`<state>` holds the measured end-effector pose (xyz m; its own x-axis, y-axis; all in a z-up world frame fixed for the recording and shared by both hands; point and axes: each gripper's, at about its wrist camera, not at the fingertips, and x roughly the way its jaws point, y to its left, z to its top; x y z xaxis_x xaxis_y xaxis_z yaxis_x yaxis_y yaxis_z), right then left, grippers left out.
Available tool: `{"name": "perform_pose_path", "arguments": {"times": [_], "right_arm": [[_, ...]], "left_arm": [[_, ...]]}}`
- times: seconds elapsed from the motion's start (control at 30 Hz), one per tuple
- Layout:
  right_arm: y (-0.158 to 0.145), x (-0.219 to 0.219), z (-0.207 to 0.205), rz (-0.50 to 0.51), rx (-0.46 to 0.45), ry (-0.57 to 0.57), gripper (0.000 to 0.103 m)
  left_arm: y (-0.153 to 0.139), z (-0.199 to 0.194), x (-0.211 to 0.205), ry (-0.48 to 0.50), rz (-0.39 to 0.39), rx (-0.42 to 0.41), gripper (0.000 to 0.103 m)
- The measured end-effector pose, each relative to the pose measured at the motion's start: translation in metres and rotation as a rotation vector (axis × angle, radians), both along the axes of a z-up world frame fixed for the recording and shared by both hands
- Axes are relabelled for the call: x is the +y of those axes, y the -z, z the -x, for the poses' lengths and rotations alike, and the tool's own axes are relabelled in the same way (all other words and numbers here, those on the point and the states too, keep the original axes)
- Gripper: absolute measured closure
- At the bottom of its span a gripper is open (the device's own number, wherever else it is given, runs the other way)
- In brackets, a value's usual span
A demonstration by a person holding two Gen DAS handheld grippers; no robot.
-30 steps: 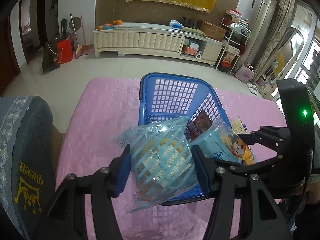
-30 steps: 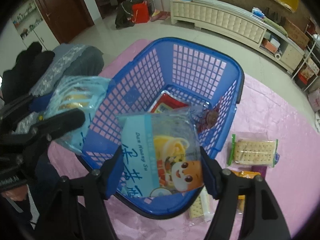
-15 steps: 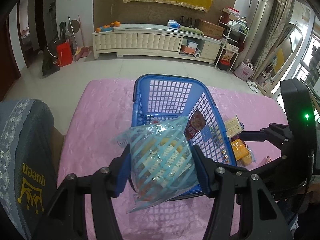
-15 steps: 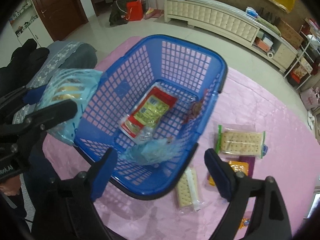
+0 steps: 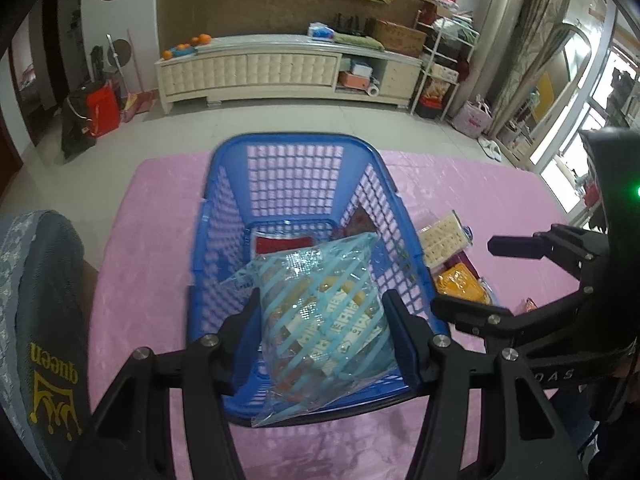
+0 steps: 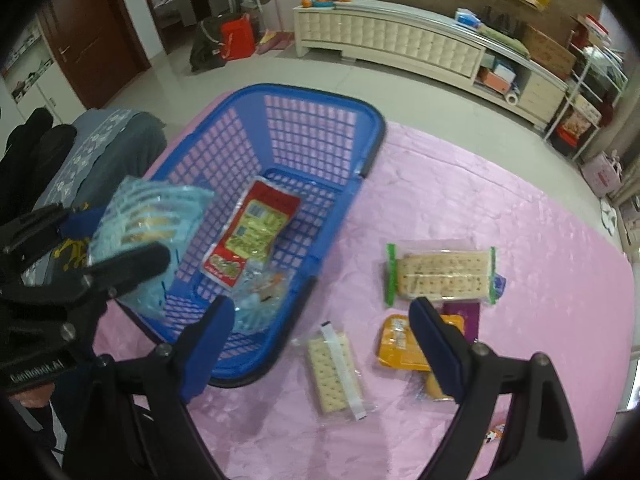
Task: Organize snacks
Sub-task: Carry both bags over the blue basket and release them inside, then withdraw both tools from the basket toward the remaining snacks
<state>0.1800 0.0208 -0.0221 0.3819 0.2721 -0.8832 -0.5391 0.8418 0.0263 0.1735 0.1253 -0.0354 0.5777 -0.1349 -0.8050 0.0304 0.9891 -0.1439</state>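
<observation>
Left claw (image 5: 320, 328) clamped on striped snack bag (image 5: 324, 312) – over blue basket (image 5: 296, 152), pink tablecloth (image 5: 152, 280), crackers (image 5: 442, 238) beside it

Left gripper (image 5: 322, 330) angles steeply downward, jaws partly closed, clamping a striped bag (image 5: 324, 312). Right gripper (image 6: 322, 320) also angles downward, jaws spread wide with nothing between them.

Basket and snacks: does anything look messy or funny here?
A bit. The basket holds a red packet and a crumpled blue bag, but cracker packs and an orange packet lie scattered on the pink cloth outside it. Nothing looks spilled or torn.
</observation>
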Motion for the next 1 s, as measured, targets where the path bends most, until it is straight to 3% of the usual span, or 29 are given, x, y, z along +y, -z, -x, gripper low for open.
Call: {"name": "perform_pose_path", "arguments": {"times": [0.43, 0.47, 0.53, 1.0], "right_arm": [[0.005, -0.034, -0.018, -0.028, 0.008, 0.091, 0.012], [0.004, -0.036, -0.019, -0.029, 0.007, 0.093, 0.012], [0.003, -0.038, -0.018, -0.030, 0.006, 0.092, 0.012], [-0.024, -0.062, 0.010, -0.078, -0.032, 0.097, 0.012]], "left_arm": [[0.025, -0.022, -0.025, 0.056, 0.022, 0.092, 0.047], [0.024, -0.020, -0.026, 0.056, 0.018, 0.090, 0.042], [0.022, -0.017, -0.026, 0.050, 0.020, 0.086, 0.033], [-0.028, 0.017, -0.046, 0.036, 0.006, -0.008, 0.031]]}}
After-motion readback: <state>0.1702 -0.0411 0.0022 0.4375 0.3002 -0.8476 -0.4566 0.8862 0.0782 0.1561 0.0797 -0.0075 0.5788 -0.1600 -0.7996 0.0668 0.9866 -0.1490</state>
